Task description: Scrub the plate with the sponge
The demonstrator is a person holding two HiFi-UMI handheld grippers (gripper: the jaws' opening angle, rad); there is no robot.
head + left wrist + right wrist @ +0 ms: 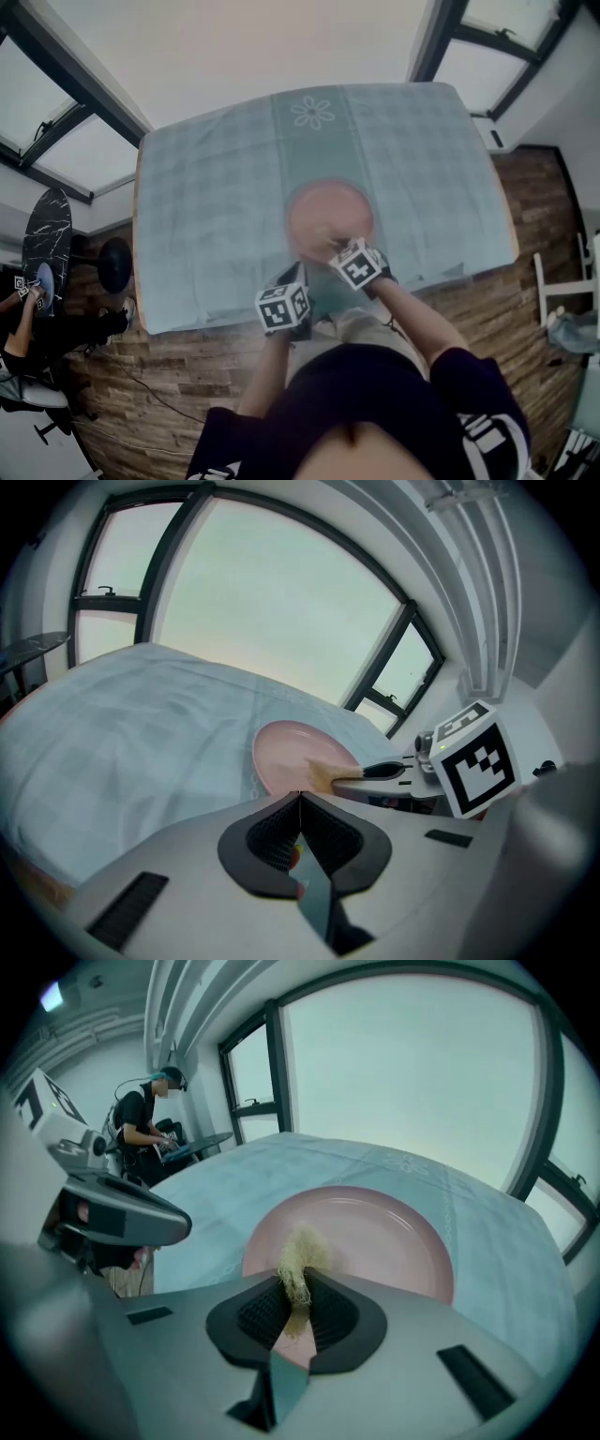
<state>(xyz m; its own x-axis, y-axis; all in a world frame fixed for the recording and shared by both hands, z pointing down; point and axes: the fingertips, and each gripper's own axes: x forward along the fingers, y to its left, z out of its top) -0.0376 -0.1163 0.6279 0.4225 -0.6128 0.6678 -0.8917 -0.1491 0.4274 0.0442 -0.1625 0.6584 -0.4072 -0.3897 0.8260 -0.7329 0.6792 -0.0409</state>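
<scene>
The right gripper (298, 1286) has its jaws clamped on a straw-coloured, fibrous sponge (302, 1252). The sponge's tuft sticks out past the tips over the pink plate (380, 1232). The plate lies on the pale blue tablecloth (487, 1241), its near rim hidden behind the gripper's body. Whether the sponge touches the plate cannot be told. The left gripper (299, 797) has its jaws pressed together on nothing, near the plate's edge. The head view blurs the plate, and the sponge cannot be made out there. A person (141, 1129) at a far desk is partly hidden behind the left gripper.
</scene>
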